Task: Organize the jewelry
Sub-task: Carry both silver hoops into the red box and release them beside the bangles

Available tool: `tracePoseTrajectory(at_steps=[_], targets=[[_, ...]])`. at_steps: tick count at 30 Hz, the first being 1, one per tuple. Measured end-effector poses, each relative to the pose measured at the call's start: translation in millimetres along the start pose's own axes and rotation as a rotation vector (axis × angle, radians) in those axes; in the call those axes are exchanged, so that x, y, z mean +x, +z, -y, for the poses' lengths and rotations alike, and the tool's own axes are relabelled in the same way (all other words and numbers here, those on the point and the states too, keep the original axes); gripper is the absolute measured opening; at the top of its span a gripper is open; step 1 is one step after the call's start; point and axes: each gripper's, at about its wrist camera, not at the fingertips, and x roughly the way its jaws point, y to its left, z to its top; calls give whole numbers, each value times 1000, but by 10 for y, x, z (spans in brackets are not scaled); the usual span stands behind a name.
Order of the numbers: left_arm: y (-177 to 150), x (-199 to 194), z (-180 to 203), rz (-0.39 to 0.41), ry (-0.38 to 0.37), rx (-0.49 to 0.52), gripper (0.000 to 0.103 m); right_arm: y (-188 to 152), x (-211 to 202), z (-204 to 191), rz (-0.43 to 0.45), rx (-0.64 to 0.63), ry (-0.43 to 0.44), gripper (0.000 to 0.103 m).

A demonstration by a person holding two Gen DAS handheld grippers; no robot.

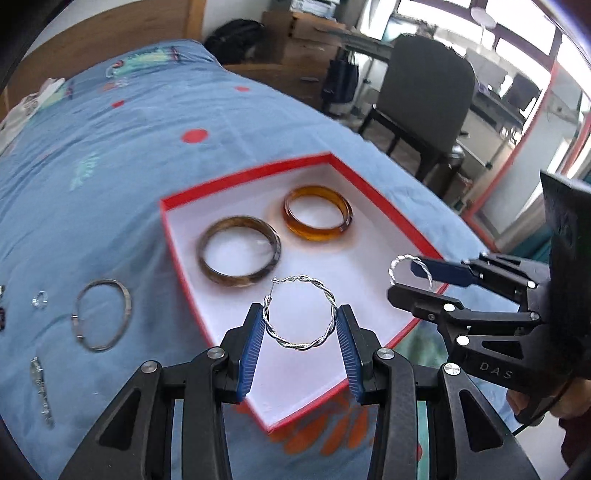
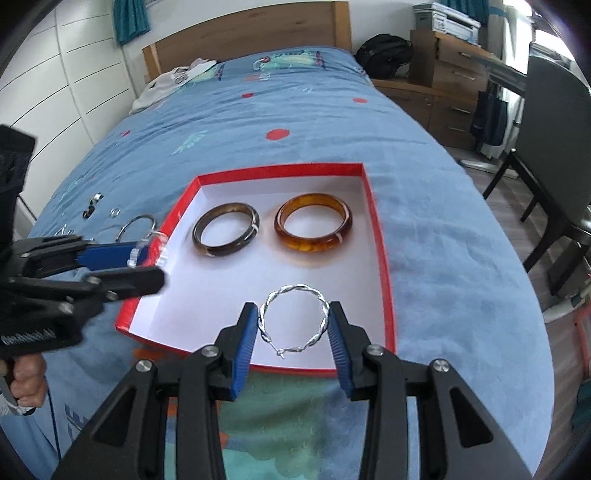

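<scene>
Raised letters "DAS" read on the black body of the right gripper (image 1: 413, 284), seen from the left wrist view. From the right wrist view, the left gripper (image 2: 162, 258) carries white lettering on its black body, too blurred to read. No other legible text near the red box (image 2: 384, 258).

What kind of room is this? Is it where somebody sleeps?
Most likely a bedroom. There is a bed with a blue patterned cover and a wooden headboard, plus wooden drawers and a chair beside it.
</scene>
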Motion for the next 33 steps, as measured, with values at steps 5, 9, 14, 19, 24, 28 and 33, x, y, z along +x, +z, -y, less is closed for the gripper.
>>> tracePoseTrajectory(at_steps=[5,9,14,19,24,28,33], targets=[[-44,174,-7,-45,19,1,40,10,162,17,-33,-47,23,37],[-76,277,-28,-79,39,8,39,16,291,43,-83,-73,31,37],[-76,349,18,-121,56,52,39,13,369,56,-137,-117,22,37],[-89,416,48,-156,45,71,40,6,433,63,-211,-144,38,37],[-93,441,80,-167,55,81,41,-13,430,58,-211,-144,34,37],[-66,465,74,-186,51,80,41,3,446,54,-221,-143,31,37],[-51,457,41,-197,26,62,41,31,452,36,-234,-148,27,38]])
